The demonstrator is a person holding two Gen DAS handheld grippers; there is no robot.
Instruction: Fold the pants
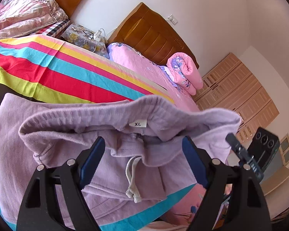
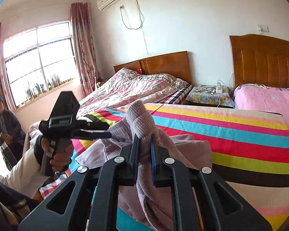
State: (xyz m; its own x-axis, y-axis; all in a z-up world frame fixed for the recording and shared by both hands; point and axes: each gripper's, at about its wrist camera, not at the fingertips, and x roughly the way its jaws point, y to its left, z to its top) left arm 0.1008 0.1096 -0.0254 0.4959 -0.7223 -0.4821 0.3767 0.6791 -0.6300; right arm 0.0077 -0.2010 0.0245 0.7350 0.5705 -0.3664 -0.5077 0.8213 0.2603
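Observation:
Lilac sweatpants [image 1: 54, 134] lie on a striped bedspread [image 1: 48, 67], their ribbed waistband [image 1: 109, 113] with an "XL" tag [image 1: 138, 124] lifted up. My left gripper [image 1: 144, 150] is open, its blue-padded fingers [image 1: 92, 159] on either side of the fabric near the drawstring [image 1: 132, 179]. My right gripper [image 2: 144, 150] is shut on the waistband [image 2: 139, 119] and holds it bunched above the bed. The right gripper shows at the right of the left wrist view [image 1: 240, 152]. The left gripper shows at the left of the right wrist view [image 2: 100, 133], held by a hand [image 2: 57, 154].
A second bed with a floral quilt [image 2: 136, 84] stands behind, and a nightstand [image 2: 208, 94] with a charger. A pink bed [image 2: 264, 100] with a rolled quilt [image 1: 185, 73] is at the right. A person [image 2: 3, 123] sits by the window. A wardrobe [image 1: 235, 96] lines the wall.

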